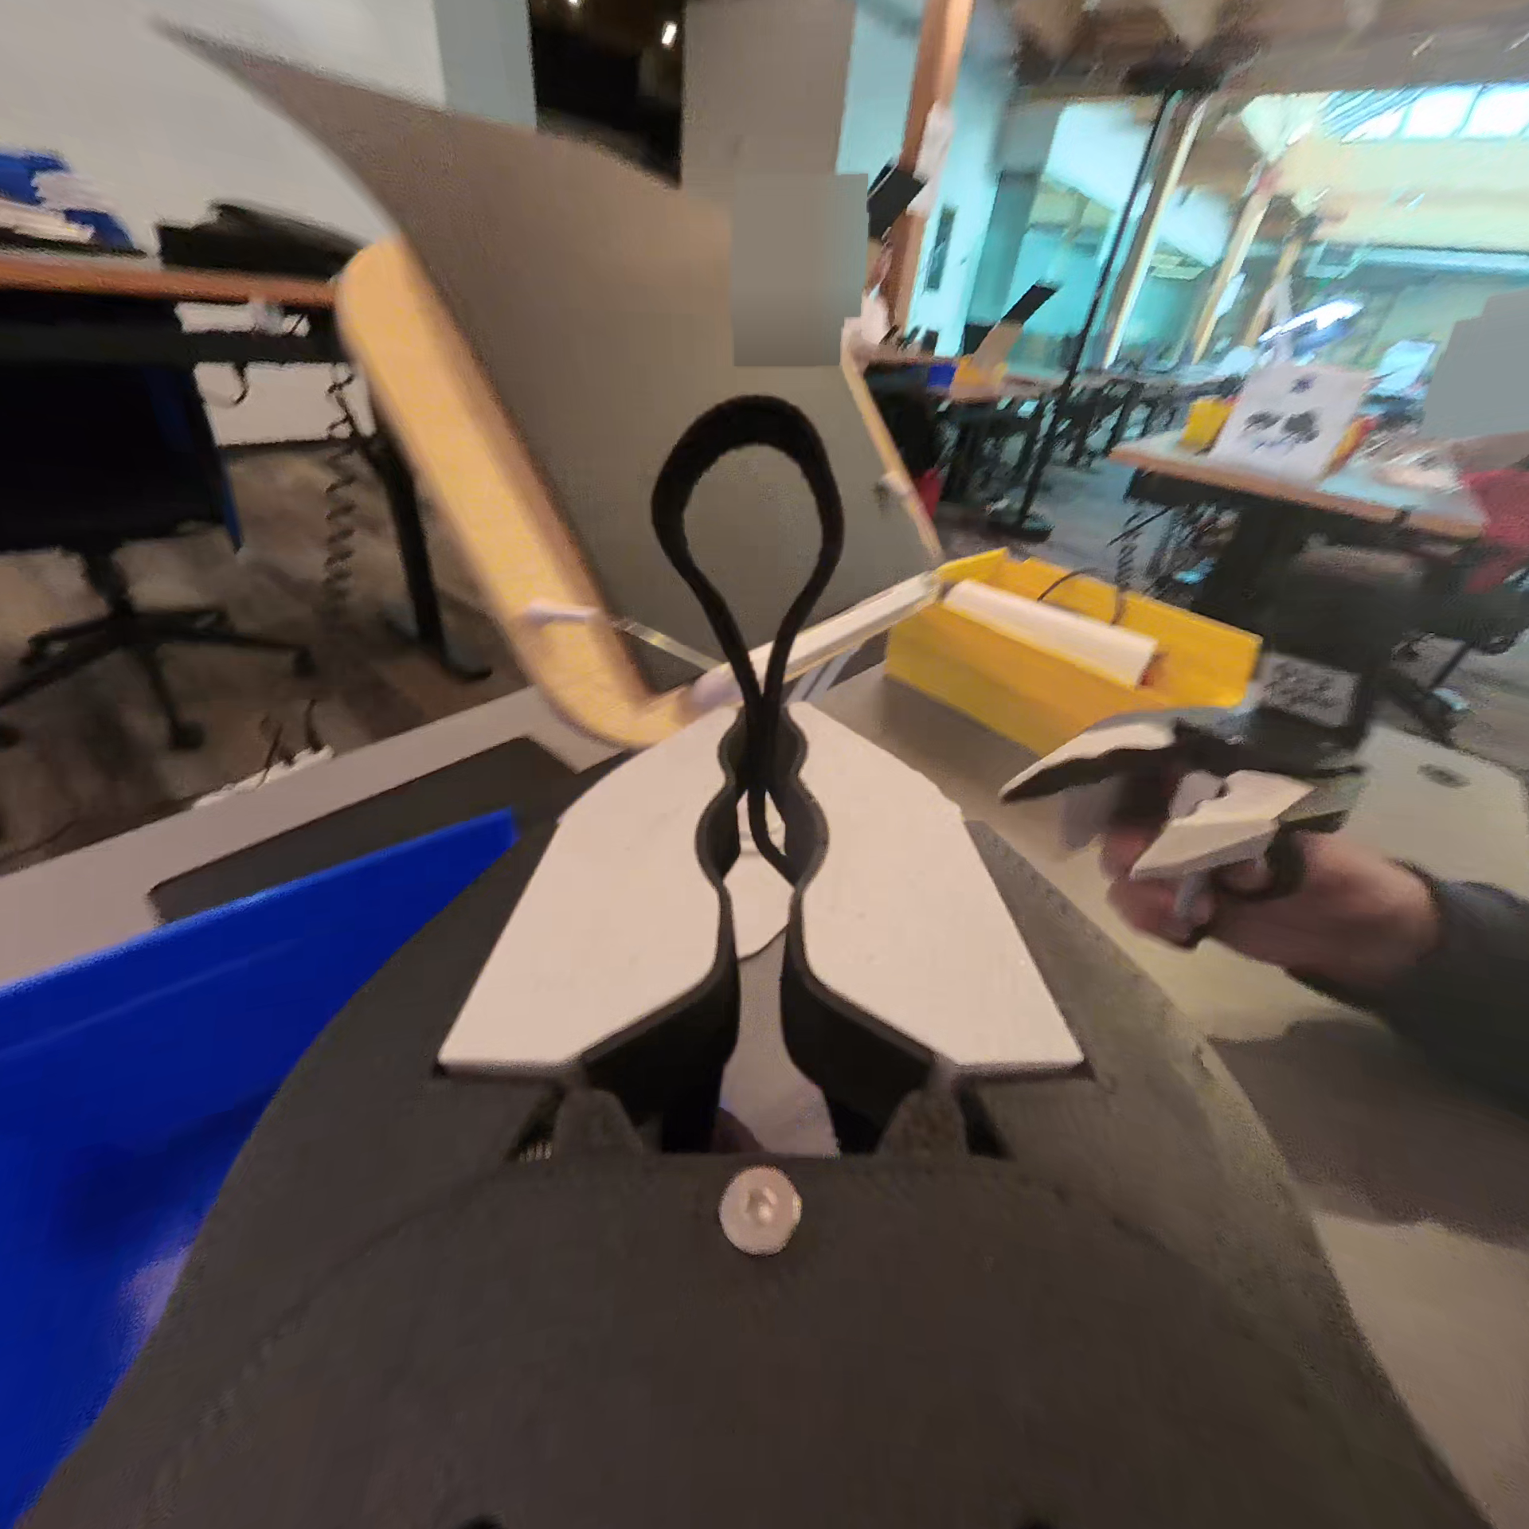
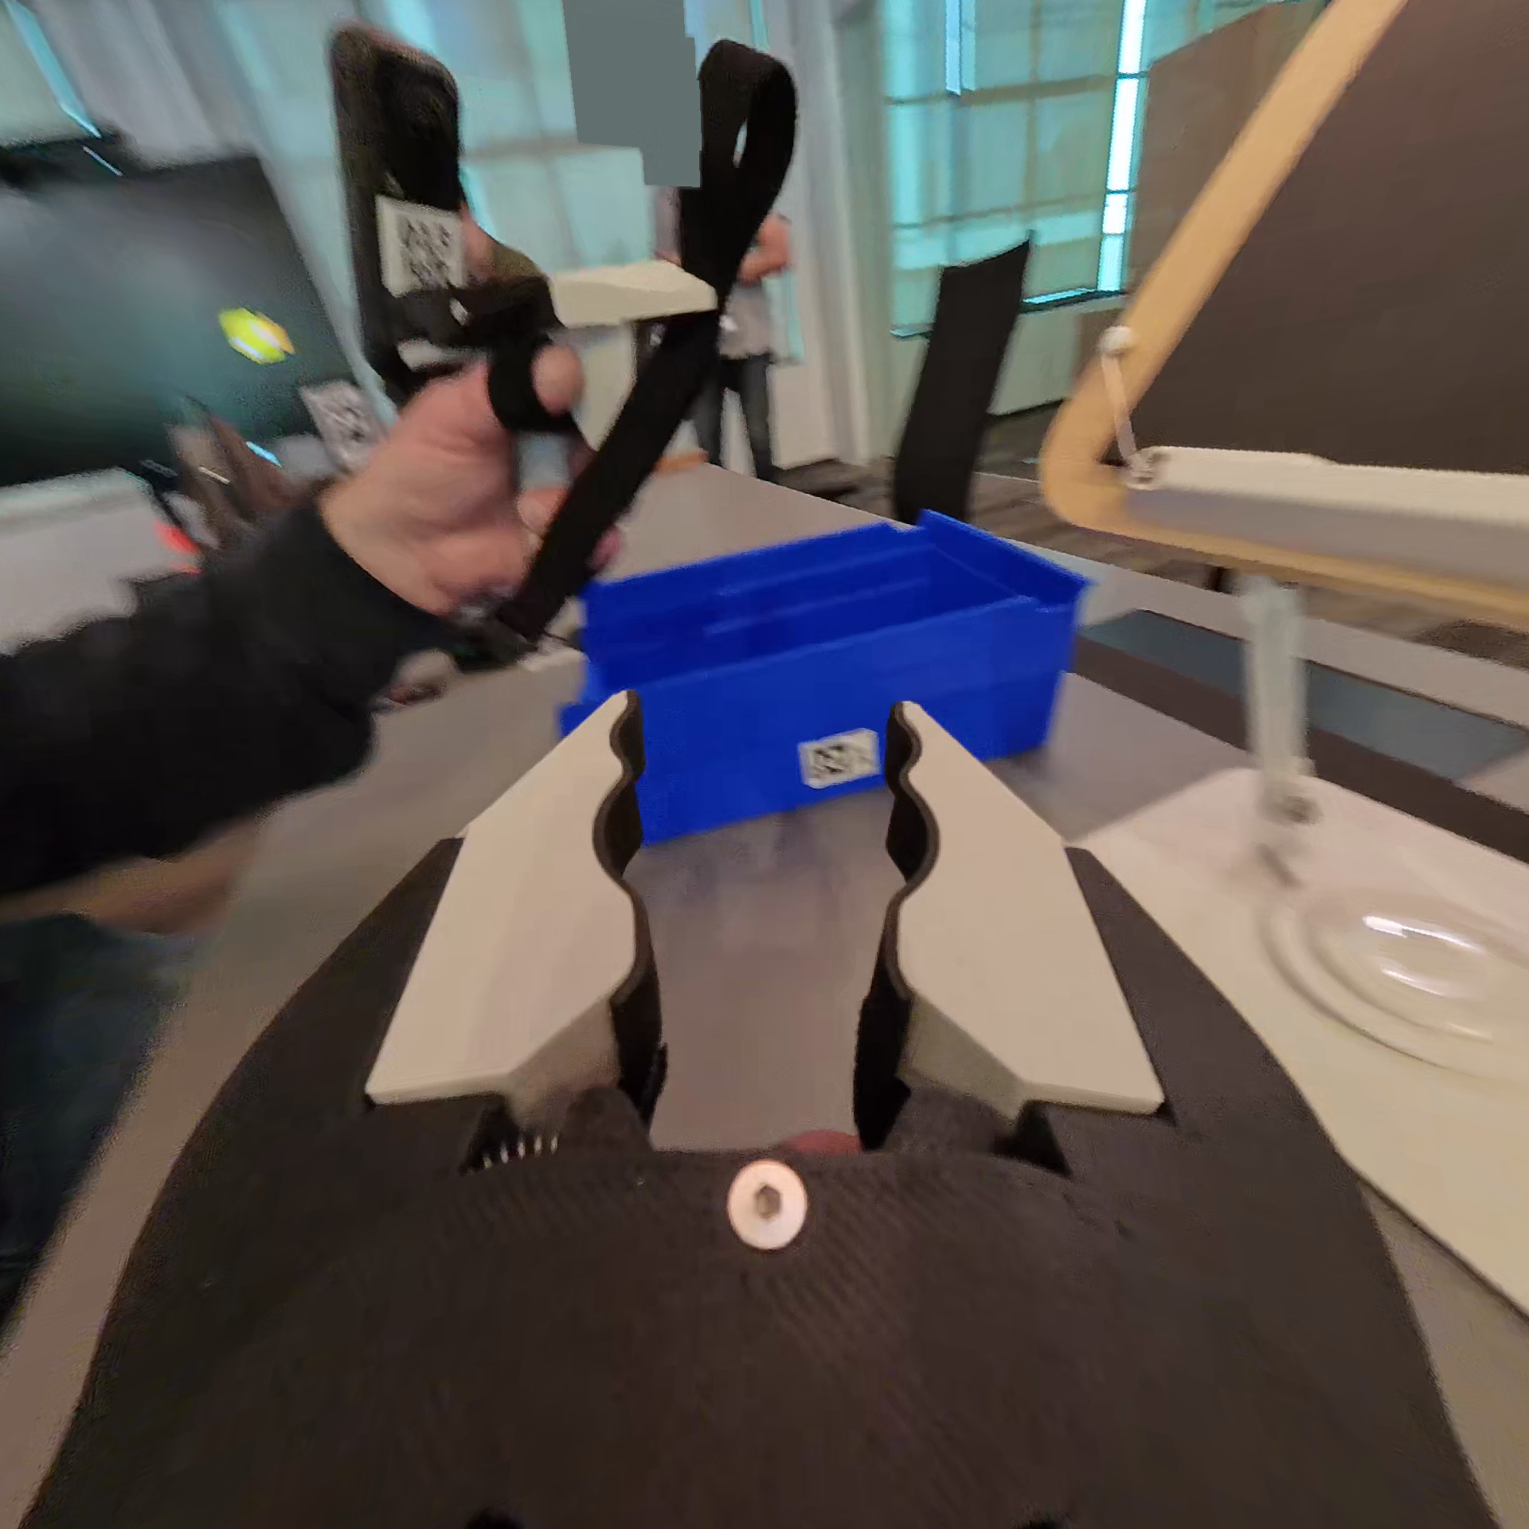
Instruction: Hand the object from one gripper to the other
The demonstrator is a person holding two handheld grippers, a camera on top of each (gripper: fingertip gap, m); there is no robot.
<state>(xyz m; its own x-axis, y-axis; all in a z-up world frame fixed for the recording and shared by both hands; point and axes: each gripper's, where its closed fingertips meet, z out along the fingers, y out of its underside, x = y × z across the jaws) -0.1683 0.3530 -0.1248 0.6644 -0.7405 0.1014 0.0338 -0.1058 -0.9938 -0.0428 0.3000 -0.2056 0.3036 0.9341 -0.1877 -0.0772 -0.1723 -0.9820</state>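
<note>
Between the closed fingers of the left gripper [image 1: 761, 769] sits a black strap loop [image 1: 749, 529]. Its two strands are pinched together at the wavy inner edges of the fingers, and its rounded end stands upright above the tips, clear of the table. From the right wrist view, the same loop [image 2: 740, 190] is raised above the table at upper centre, with the person's left hand [image 2: 447, 496] wrapped around that gripper's handle.

The right gripper [image 2: 765, 745] is wide apart and holds nothing; grey table [image 2: 745, 951] shows through the gap. In the left wrist view it [image 1: 1158, 786] hovers low on the right, gripped by the person's right hand [image 1: 1258, 902], well apart from the loop, with open air between them.

A blue bin [image 2: 827, 662] rests on the table straight ahead of the right gripper, near its fingertips; its near wall carries a small printed tag. The same bin's edge [image 1: 207, 993] sits just beside the left gripper, on its left. A yellow bin [image 1: 1067, 662] lies beyond the loop to the right, holding a white roll [image 1: 1051, 629].

A curved wooden frame [image 1: 463, 496] with a grey panel rises behind the loop. A clear dish [image 2: 1423, 968] rests on a white mat at the right gripper's right side, beneath a thin stand. A person [image 2: 745, 331] stands beyond the far table edge.
</note>
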